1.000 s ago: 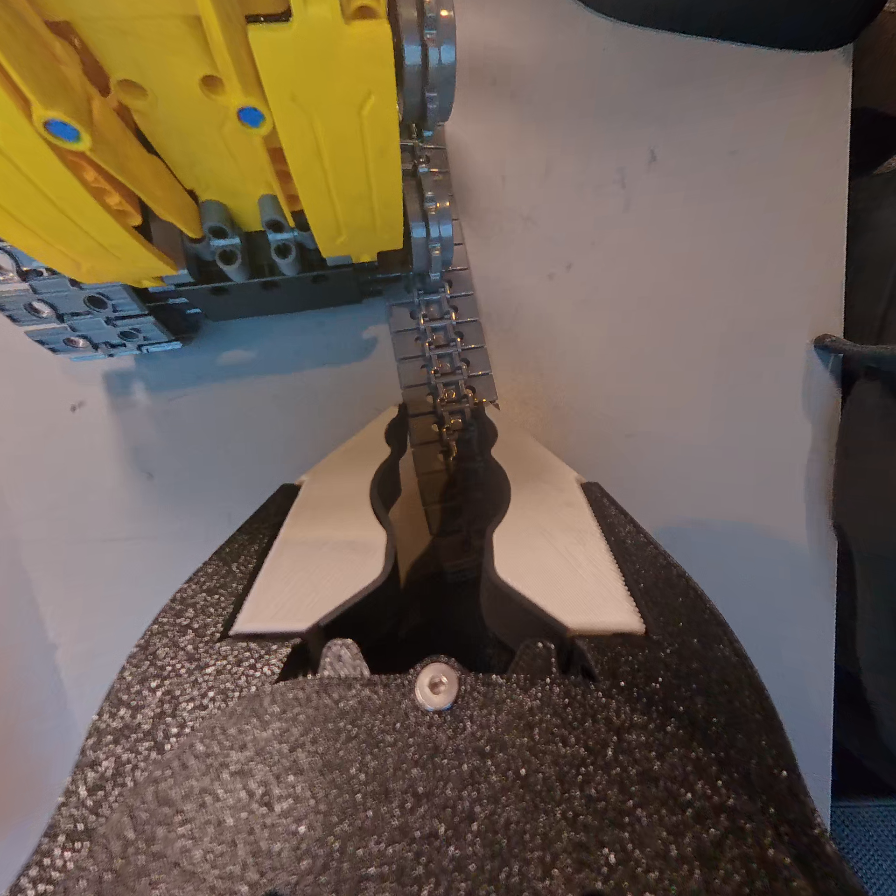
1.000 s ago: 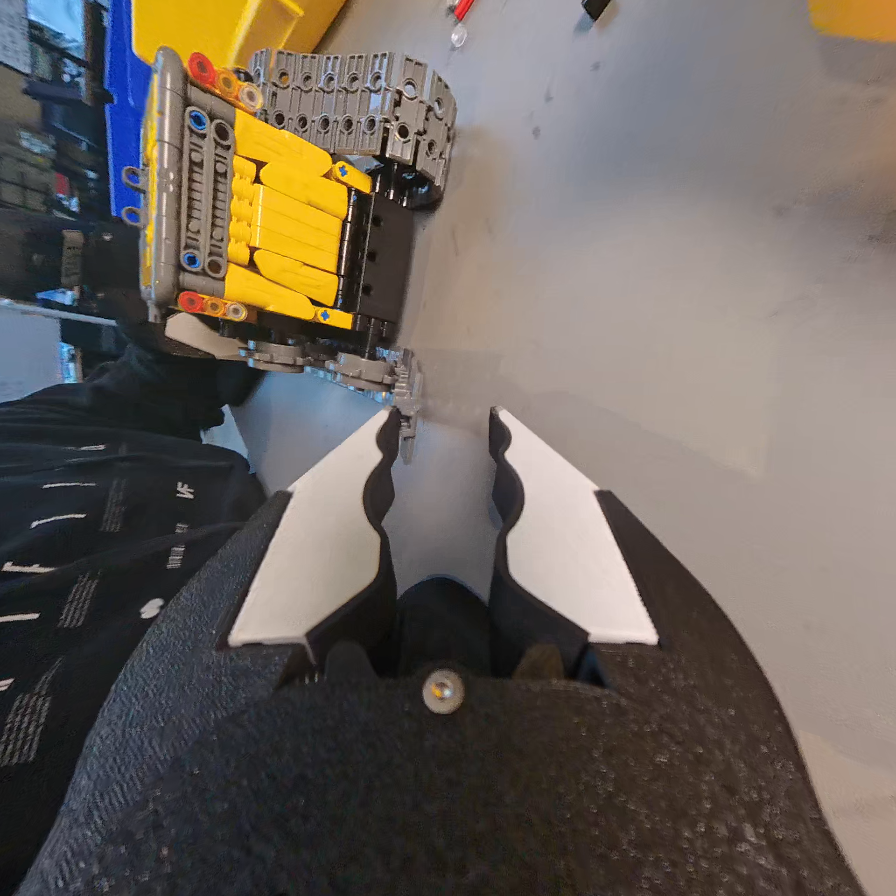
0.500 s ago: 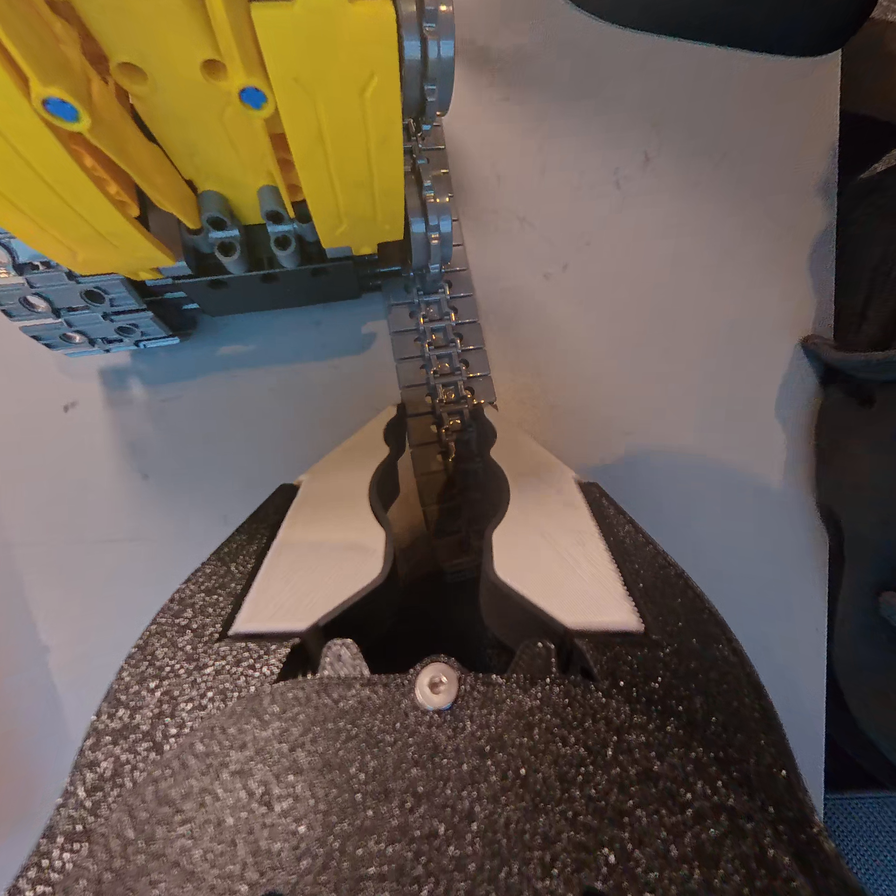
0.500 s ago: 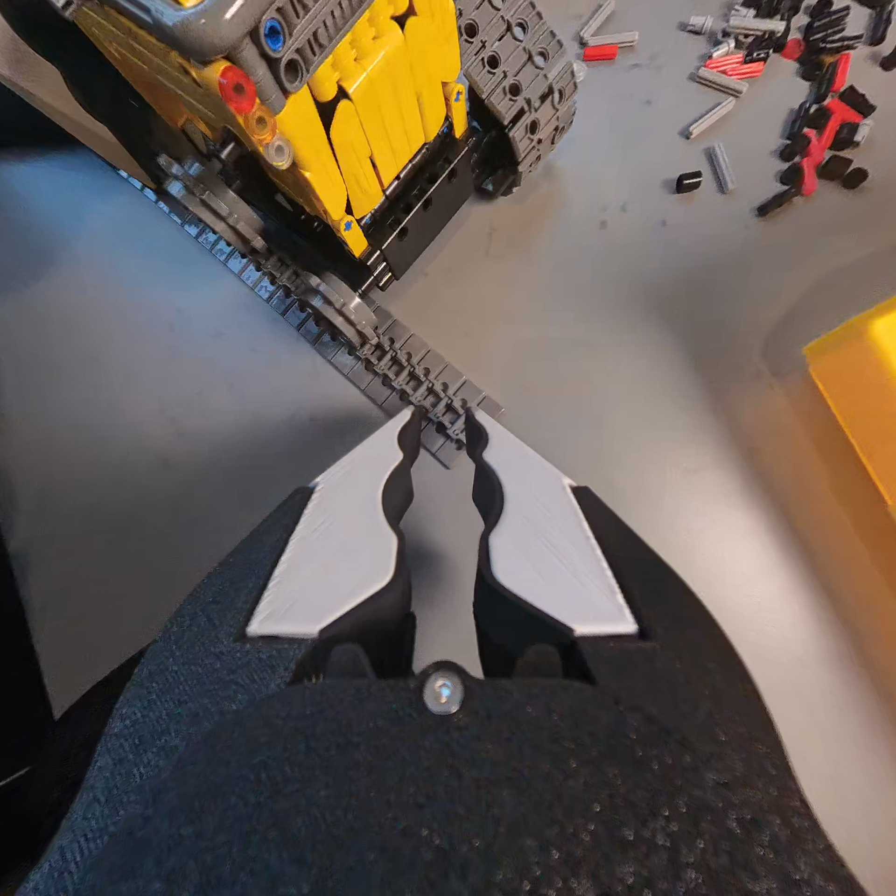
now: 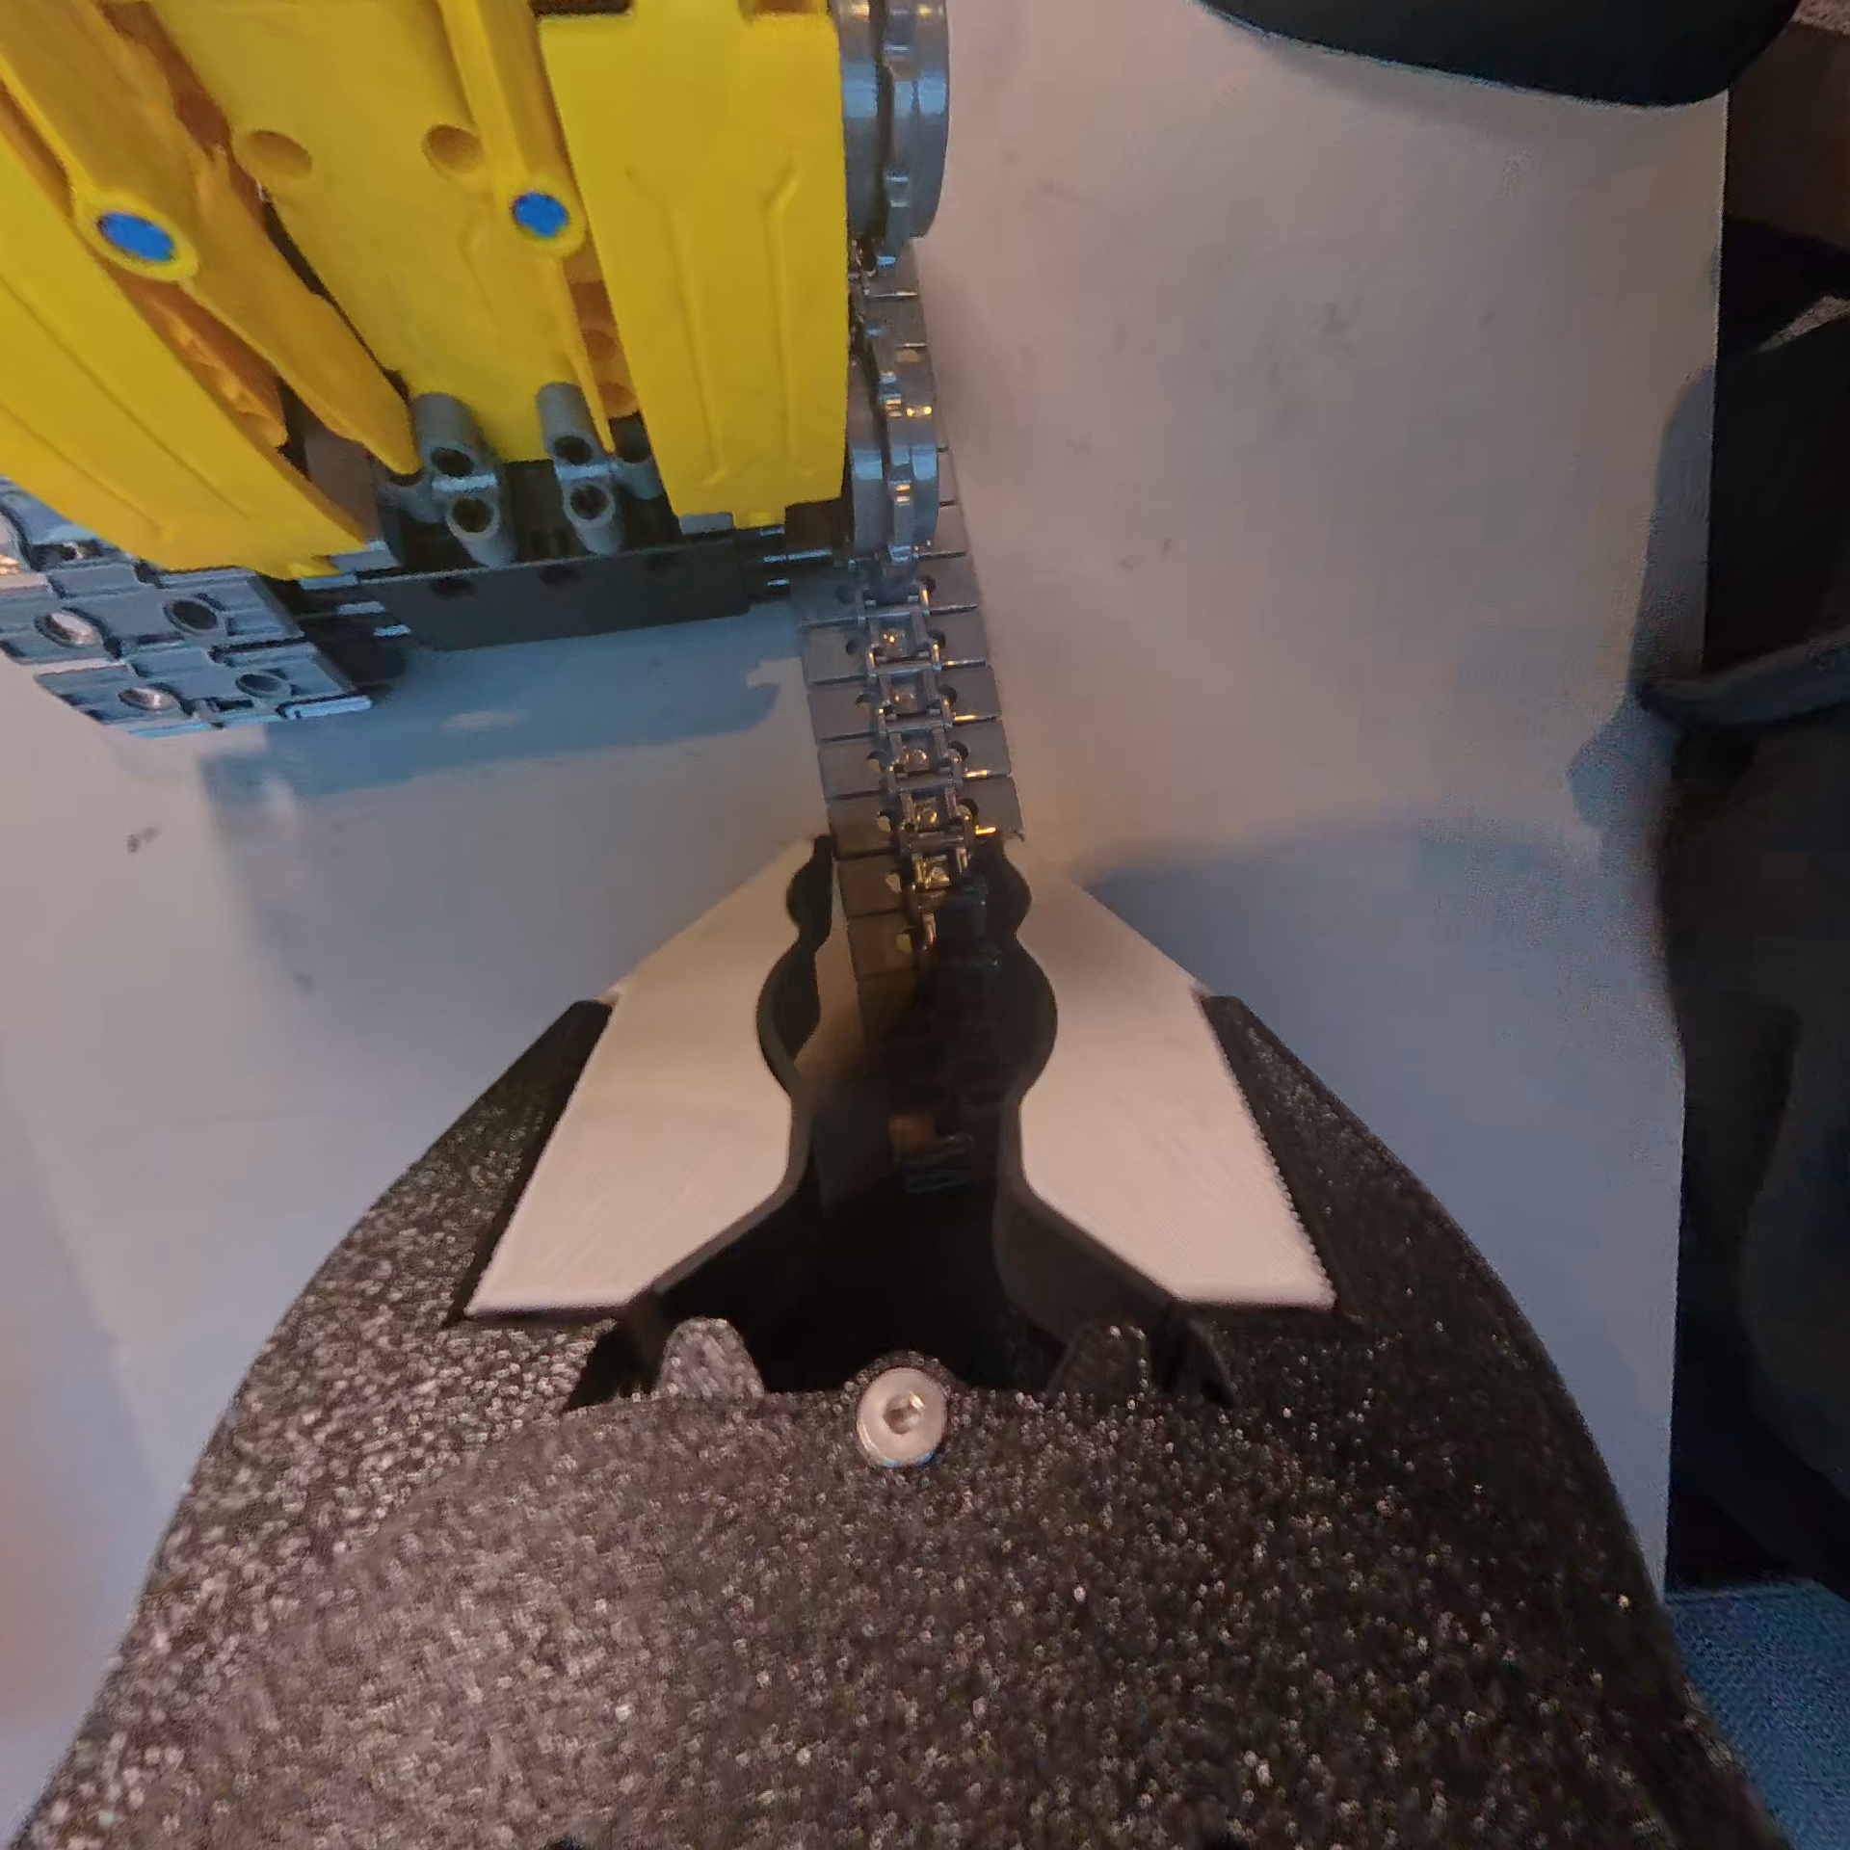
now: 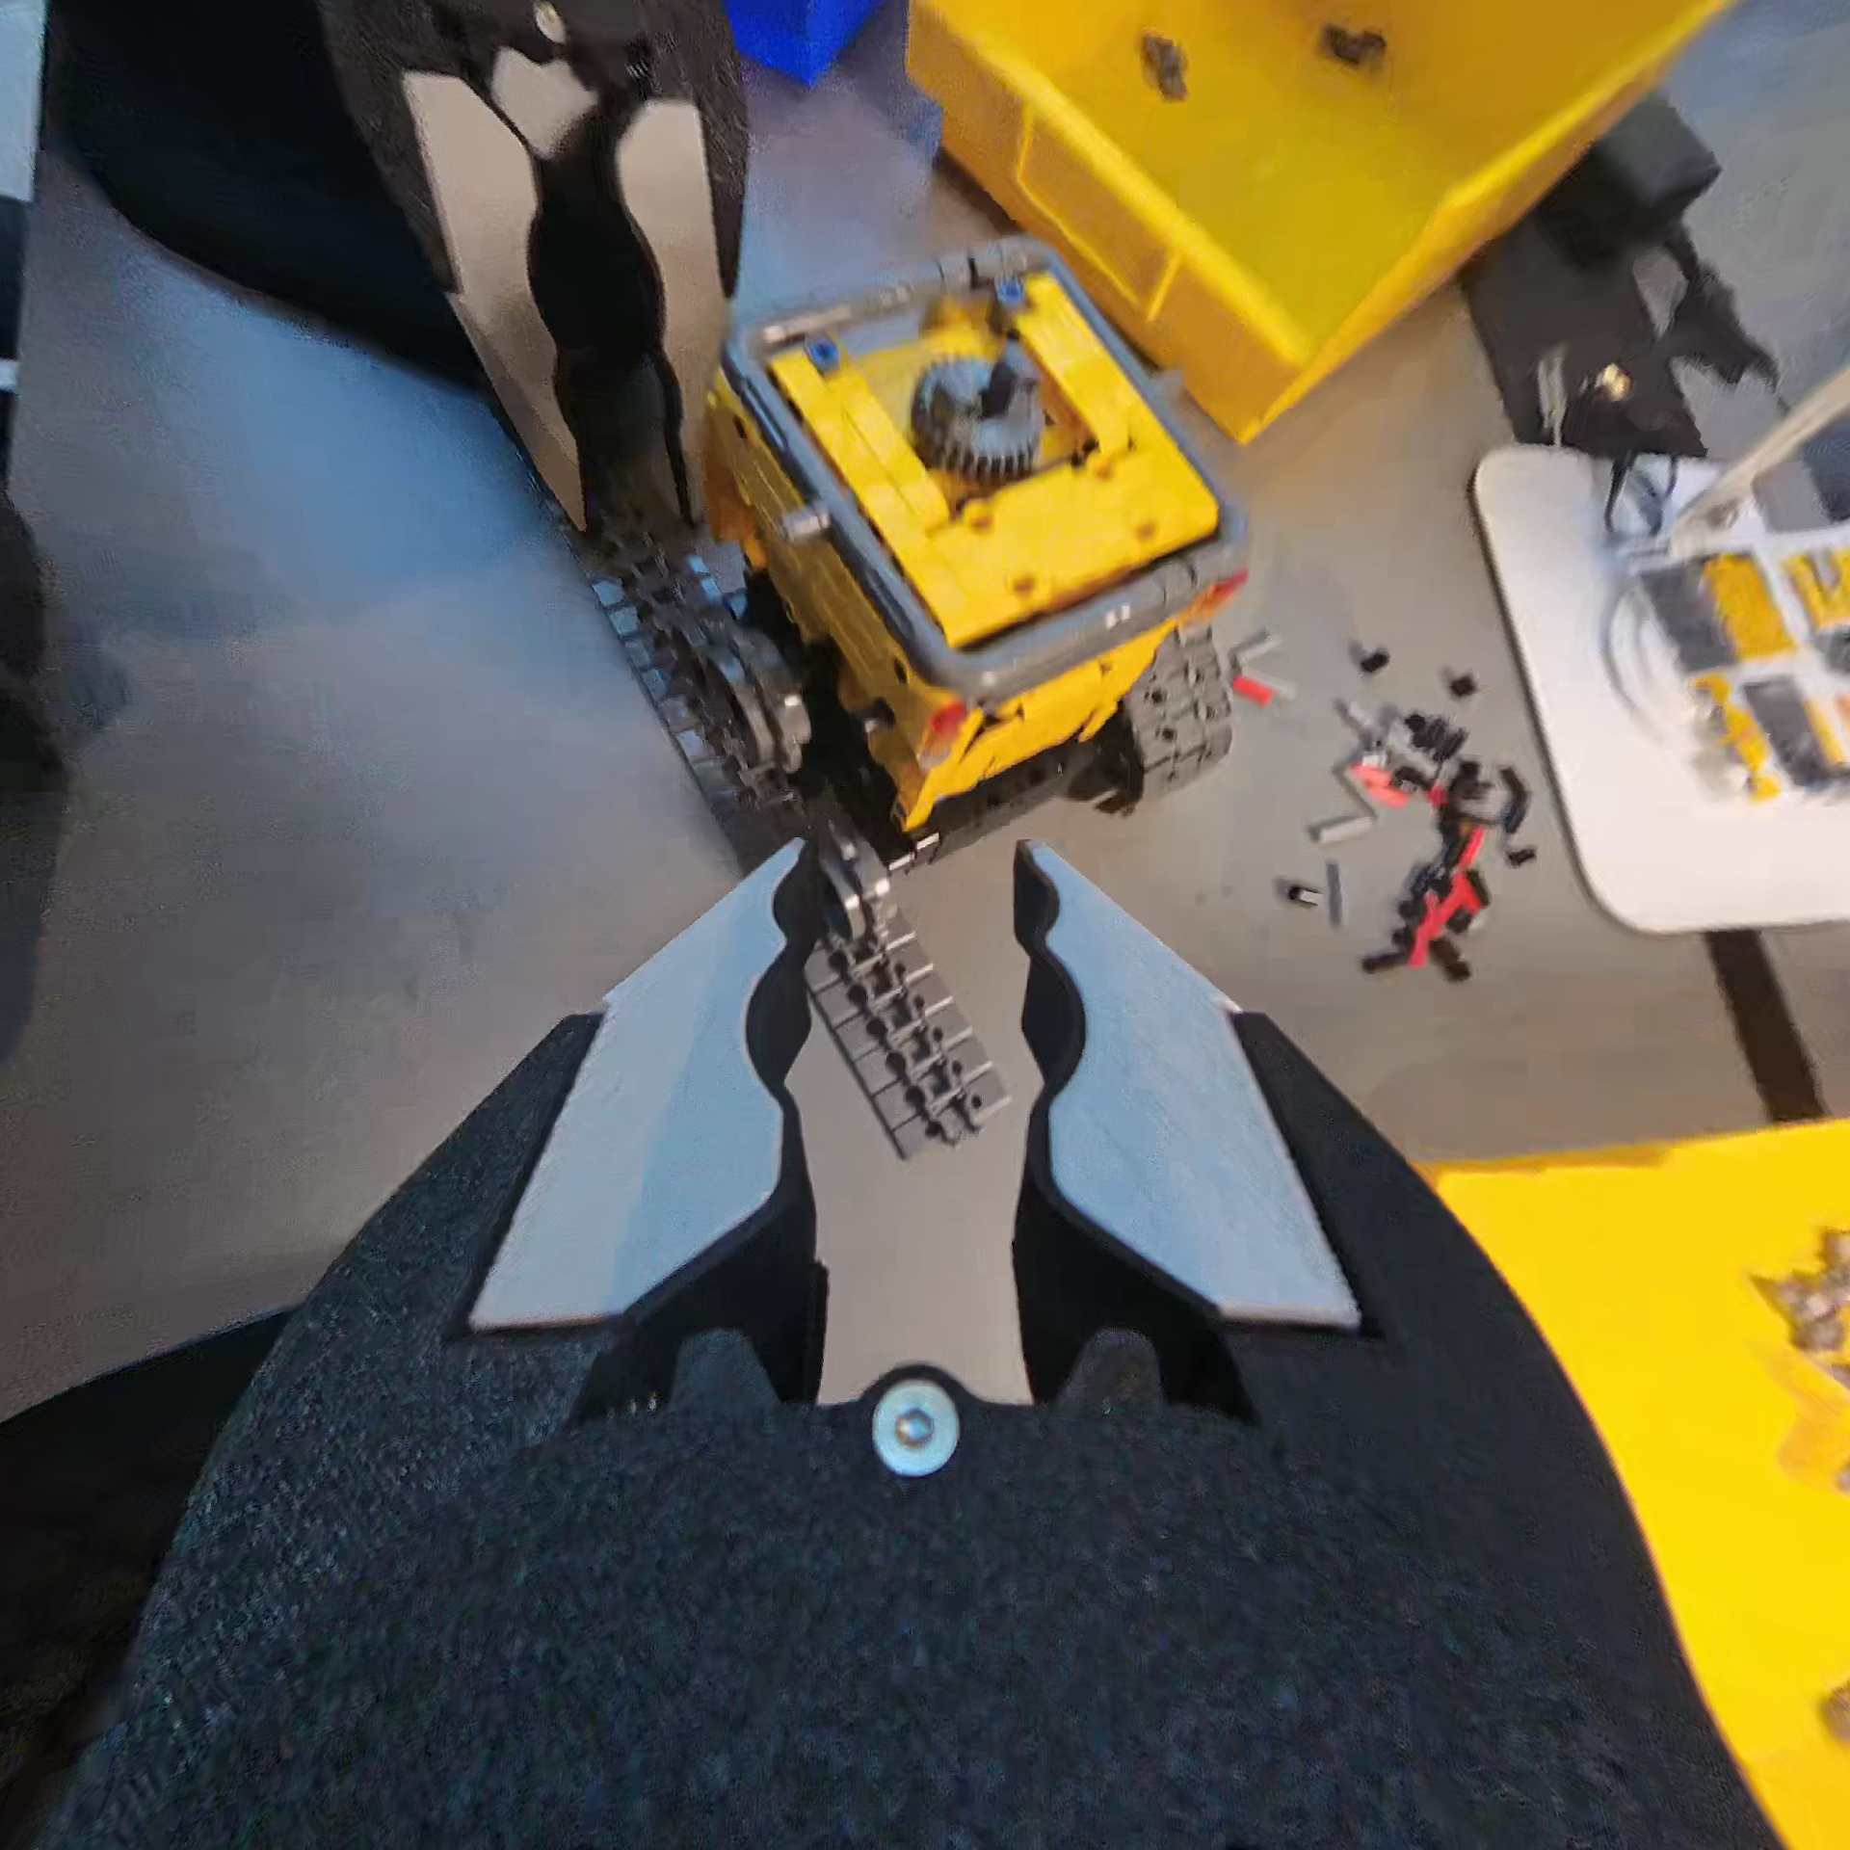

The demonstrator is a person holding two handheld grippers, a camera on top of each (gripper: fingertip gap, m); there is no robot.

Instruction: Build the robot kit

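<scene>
Left wrist view: jaws clamped on grey tread chain of yellow brick vehicle; right jaws wide.

The right gripper hangs with its jaws apart over a loose grey track strip trailing from a yellow brick vehicle on the grey table. The left gripper reaches the track's far end. Small loose pieces lie near a yellow bin.

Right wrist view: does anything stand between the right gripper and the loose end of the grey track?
Nothing visible does. The right gripper is open, and the track lies with its loose end between the fingers. The left gripper clamps the same track farther along, beside the yellow model, clear of that gap.
</scene>
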